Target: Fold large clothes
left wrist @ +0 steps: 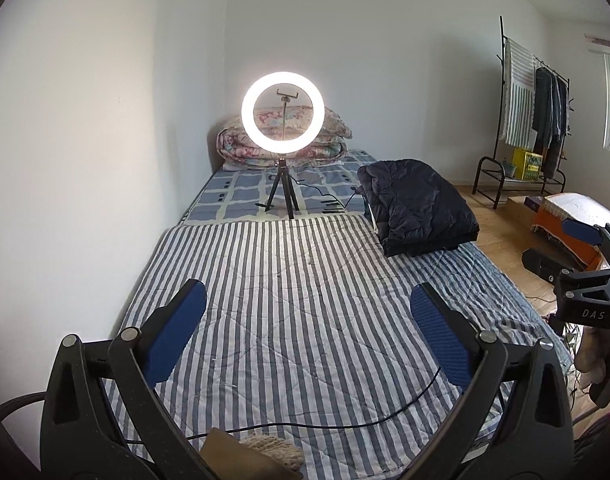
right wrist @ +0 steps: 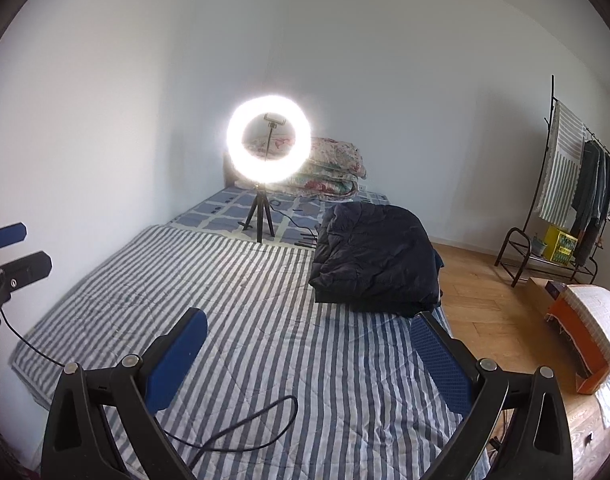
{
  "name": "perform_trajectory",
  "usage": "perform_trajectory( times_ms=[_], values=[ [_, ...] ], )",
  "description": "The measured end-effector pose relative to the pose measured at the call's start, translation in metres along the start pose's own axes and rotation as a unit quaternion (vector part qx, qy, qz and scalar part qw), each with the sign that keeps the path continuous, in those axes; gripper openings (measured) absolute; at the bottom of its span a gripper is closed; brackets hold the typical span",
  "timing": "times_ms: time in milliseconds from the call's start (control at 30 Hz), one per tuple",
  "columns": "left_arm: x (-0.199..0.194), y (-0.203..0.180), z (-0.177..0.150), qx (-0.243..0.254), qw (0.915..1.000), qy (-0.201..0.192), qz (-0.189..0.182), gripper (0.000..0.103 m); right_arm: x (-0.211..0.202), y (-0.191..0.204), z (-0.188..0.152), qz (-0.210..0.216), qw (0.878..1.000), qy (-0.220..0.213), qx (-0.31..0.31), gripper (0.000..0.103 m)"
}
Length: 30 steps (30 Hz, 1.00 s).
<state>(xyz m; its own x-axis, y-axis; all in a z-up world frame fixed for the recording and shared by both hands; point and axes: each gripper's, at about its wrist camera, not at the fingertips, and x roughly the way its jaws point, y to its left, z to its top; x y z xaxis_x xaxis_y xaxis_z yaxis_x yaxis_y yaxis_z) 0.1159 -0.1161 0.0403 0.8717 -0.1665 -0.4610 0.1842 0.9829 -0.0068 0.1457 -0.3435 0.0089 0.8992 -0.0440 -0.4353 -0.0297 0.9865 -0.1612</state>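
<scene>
Left wrist view shows the left hand-held gripper (left wrist: 307,326) spread wide and empty, hovering over the near part of the striped quilt (left wrist: 289,292) on the bed, with a black cable (left wrist: 345,420) trailing across the quilt below it. Beyond the quilt's far edge stands a lit ring light (left wrist: 283,114) on its tripod, with a folded flowered blanket (left wrist: 241,152) behind it. Right of the ring light, a dark padded jacket (left wrist: 419,208) lies bundled at the quilt's right edge, touched by neither tool. Right wrist view puts the right hand-held gripper (right wrist: 307,344) nearer the jacket, also wide and empty. Right of the jacket stands a clothes rack (right wrist: 577,184) on the wooden floor.

By my reading, no fold is under way; this is the reach stage. Next, the jacket needs gripping at two spots and spreading flat on the quilt's bare middle, clear of the cable.
</scene>
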Motion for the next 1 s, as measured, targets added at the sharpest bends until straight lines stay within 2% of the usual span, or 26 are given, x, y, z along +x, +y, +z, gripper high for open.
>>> perform_trajectory(
  times_ms=[167,333,1000],
  values=[
    [0.007,0.001,-0.004,0.004,1.0,0.008,0.004,0.103,0.012,-0.001,-0.01,-0.005,1.0,0.013,0.0,0.103],
    [0.01,0.002,-0.007,0.003,0.9999,0.014,0.002,0.103,0.014,-0.003,-0.012,-0.021,1.0,0.009,0.0,0.103],
    [0.008,-0.002,-0.008,0.009,0.9999,0.008,-0.003,0.103,0.013,-0.01,-0.012,-0.022,1.0,0.006,0.022,0.103]
  ],
)
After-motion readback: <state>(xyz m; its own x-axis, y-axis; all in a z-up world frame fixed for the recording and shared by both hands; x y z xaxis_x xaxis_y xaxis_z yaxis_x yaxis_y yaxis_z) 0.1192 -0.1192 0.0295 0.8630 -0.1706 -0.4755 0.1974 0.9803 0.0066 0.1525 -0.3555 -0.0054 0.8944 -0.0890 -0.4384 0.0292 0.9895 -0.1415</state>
